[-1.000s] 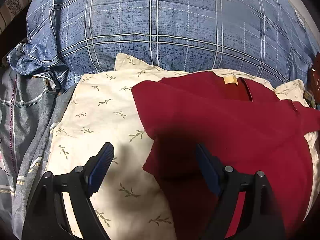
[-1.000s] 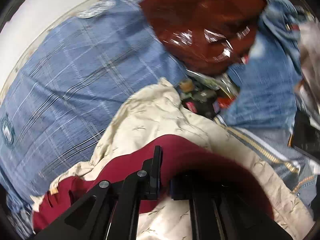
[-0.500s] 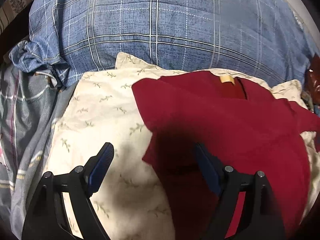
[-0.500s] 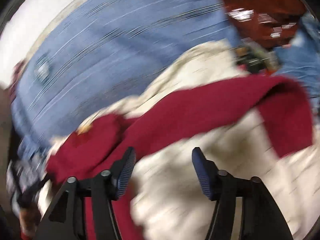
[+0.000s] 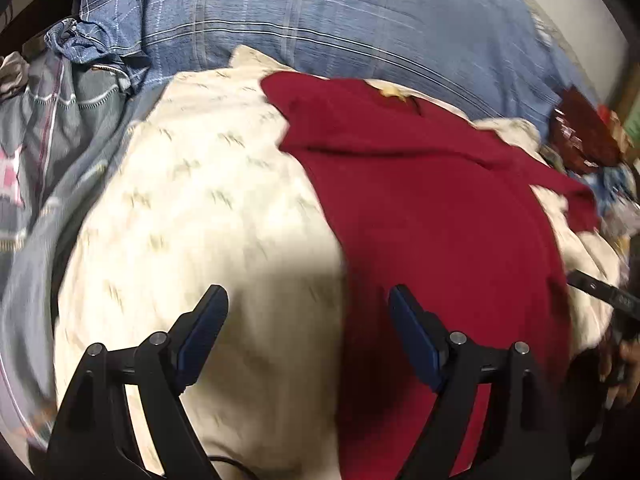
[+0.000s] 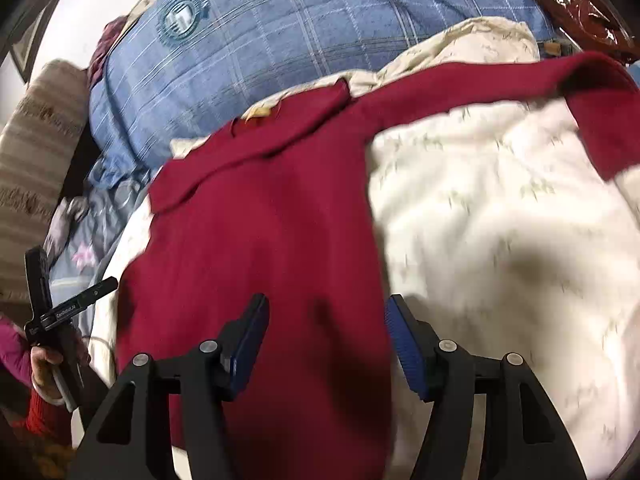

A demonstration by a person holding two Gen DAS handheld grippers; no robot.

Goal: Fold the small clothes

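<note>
A dark red long-sleeved top (image 5: 432, 216) lies spread on a cream leaf-print cloth (image 5: 192, 216), collar and tan label at the far end. In the right wrist view the top (image 6: 256, 232) has one sleeve stretched out to the right (image 6: 480, 80). My left gripper (image 5: 308, 320) is open and empty above the top's left edge. My right gripper (image 6: 326, 336) is open and empty above the top's lower body. The left gripper's body shows at the left of the right wrist view (image 6: 52, 312).
A blue plaid pillow (image 5: 340, 20) lies behind the cloth. Grey patterned bedding (image 5: 48, 128) is bunched at the left. A dark red foil bag (image 6: 576, 4) and clutter sit at the far right. A striped cushion (image 6: 32, 148) stands at the left.
My right gripper let go of the red sleeve, opened, and swung back over the top's body. My left gripper pulled back and shifted; it stayed open.
</note>
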